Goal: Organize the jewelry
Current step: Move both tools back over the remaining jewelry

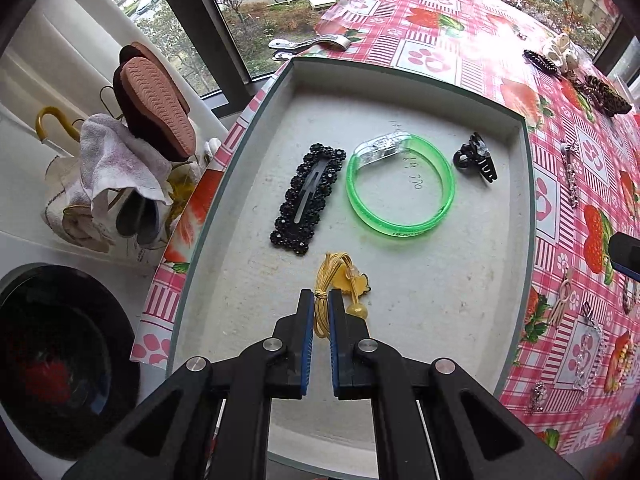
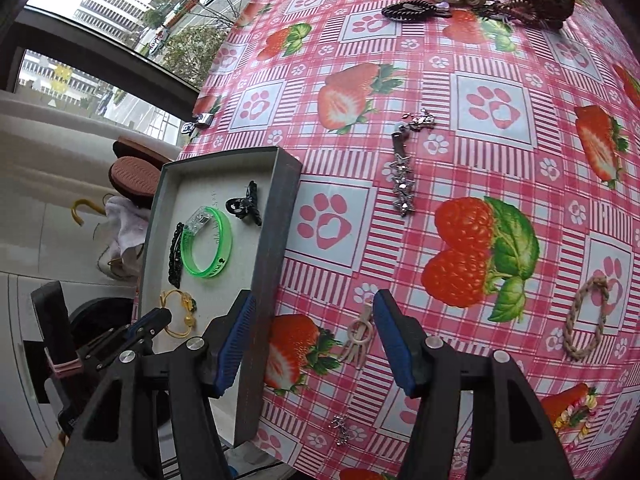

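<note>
left gripper [image 1: 321, 300]: clamped on yellow cord [image 1: 322, 308], over tray [image 1: 400, 280] | right gripper [image 2: 314, 304]: jaws apart, nothing gripped, beige clip [image 2: 357, 340] just ahead between fingertips

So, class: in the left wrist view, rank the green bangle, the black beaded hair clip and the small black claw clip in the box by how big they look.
1. Green bangle: largest.
2. Black beaded hair clip: nearly as long, but narrower.
3. Small black claw clip: clearly smallest, though it lies slightly farther from the camera.
</note>
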`<action>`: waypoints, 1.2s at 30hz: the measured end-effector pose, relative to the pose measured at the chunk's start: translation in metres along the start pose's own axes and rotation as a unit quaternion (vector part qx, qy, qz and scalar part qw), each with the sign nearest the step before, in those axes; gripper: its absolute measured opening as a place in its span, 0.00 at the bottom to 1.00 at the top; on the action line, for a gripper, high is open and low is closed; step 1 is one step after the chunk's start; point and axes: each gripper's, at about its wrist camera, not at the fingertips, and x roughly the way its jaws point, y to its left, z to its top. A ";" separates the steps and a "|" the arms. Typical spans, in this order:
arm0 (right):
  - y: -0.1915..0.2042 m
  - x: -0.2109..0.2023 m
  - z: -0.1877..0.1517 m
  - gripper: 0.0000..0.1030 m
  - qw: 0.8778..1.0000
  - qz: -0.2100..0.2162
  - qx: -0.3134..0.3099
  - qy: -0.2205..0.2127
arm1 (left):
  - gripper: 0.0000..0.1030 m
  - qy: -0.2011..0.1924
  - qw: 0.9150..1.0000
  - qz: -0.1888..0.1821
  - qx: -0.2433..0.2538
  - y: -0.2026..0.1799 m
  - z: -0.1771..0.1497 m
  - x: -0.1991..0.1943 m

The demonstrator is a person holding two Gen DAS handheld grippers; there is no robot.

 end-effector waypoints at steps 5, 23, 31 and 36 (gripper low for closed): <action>-0.032 -0.018 -0.008 0.69 0.999 -0.007 0.032 -0.014 | 1.00 0.001 1.000 0.005 -0.001 -0.007 0.001 -0.007; -0.141 -0.071 -0.035 0.82 0.988 -0.068 0.125 -0.052 | 1.00 -0.048 0.995 -0.009 0.084 -0.099 0.028 -0.027; -0.172 -0.079 -0.047 0.82 0.983 -0.110 0.138 -0.051 | 1.00 -0.042 0.989 -0.066 0.126 -0.185 0.039 -0.029; -0.177 -0.075 -0.046 0.82 0.982 -0.140 0.119 -0.043 | 1.00 -0.040 0.989 -0.069 0.125 -0.212 0.046 -0.014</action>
